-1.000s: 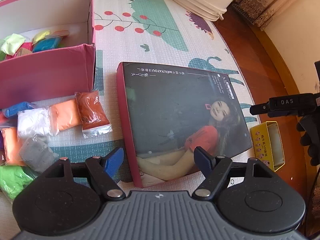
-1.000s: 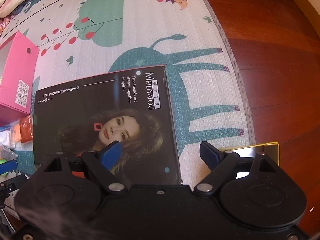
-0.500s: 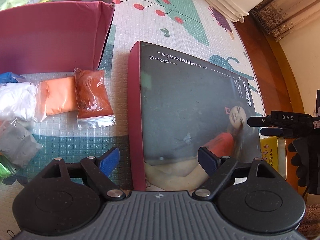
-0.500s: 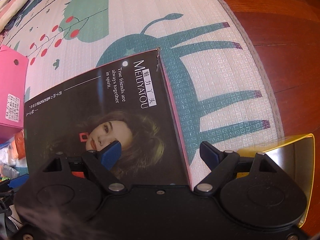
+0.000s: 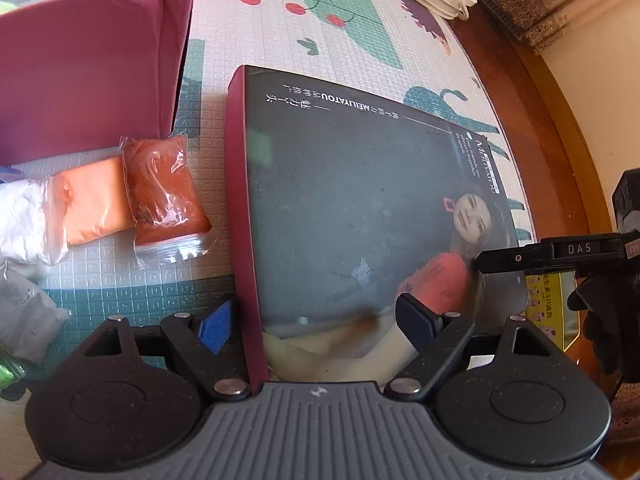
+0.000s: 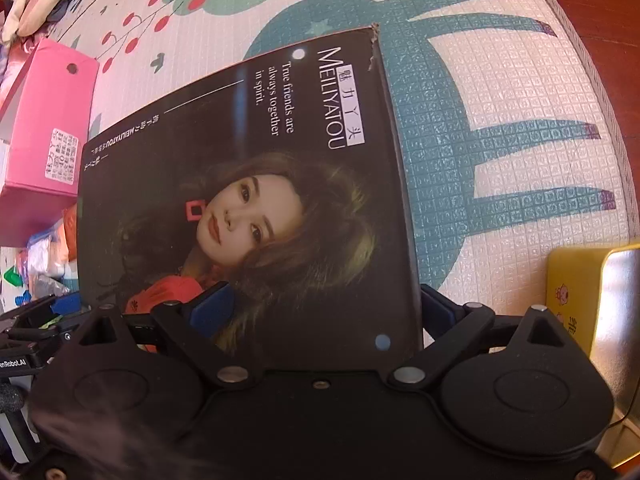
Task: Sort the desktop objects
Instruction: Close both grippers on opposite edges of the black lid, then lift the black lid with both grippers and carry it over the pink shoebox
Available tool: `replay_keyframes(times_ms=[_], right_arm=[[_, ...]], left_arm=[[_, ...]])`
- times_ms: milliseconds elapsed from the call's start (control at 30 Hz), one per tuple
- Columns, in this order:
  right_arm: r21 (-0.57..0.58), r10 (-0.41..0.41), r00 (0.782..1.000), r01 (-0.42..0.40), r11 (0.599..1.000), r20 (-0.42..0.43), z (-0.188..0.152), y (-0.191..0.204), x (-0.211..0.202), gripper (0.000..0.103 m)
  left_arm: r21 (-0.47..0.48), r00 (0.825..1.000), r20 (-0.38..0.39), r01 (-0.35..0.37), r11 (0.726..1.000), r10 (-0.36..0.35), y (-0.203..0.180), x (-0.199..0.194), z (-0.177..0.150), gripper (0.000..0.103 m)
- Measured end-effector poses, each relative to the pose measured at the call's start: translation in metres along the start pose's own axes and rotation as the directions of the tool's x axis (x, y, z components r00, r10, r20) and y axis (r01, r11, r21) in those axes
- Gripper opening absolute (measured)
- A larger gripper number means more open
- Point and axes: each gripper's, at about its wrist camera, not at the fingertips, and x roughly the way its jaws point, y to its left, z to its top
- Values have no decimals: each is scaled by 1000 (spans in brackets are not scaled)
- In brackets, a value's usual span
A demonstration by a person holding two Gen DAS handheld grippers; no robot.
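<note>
- The black MEILIYATOU box point(image 5: 360, 208) lies flat on the play mat point(image 5: 320, 40), beside the pink box point(image 5: 88, 88).
- Left gripper point(image 5: 316, 326) has its fingers wide, straddling the box's maroon edge.
- Right gripper point(image 6: 324, 308) also has its fingers wide, straddling the opposite edge.
- Orange clay bags point(image 5: 160, 192) sit nearby.

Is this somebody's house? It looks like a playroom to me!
Probably a room at home, maybe a play area. A foam play mat with cartoon animals covers a wooden floor, a curtain hangs by the wall, and bags of coloured clay lie about.
</note>
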Motion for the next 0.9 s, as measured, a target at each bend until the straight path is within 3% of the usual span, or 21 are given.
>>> replay_keyframes(times_ms=[67,133,467,733,900], right_arm=[[-17,-3,1000,3,1000,2,-2,3,-7,97],[-19,-6,1000,6,1000,14,-3,3,-17,97],[-116,-39,996,48,992,85,-8,26,-85,97],[-239,-49,987,84,967,151,-2,70,-150,97],[-283,-21,983,72,956,181,1,104,-175,97]], left_arm=[[35,1000,1,3,999,-4,-4,-5,1,84],[85,1000,9,2,996,-3,-11,-12,3,77],[146,994,75,66,987,-77,-32,-58,17,76],[170,981,159,86,982,-114,-38,-123,31,76],[185,975,200,64,981,-101,-30,-168,41,75]])
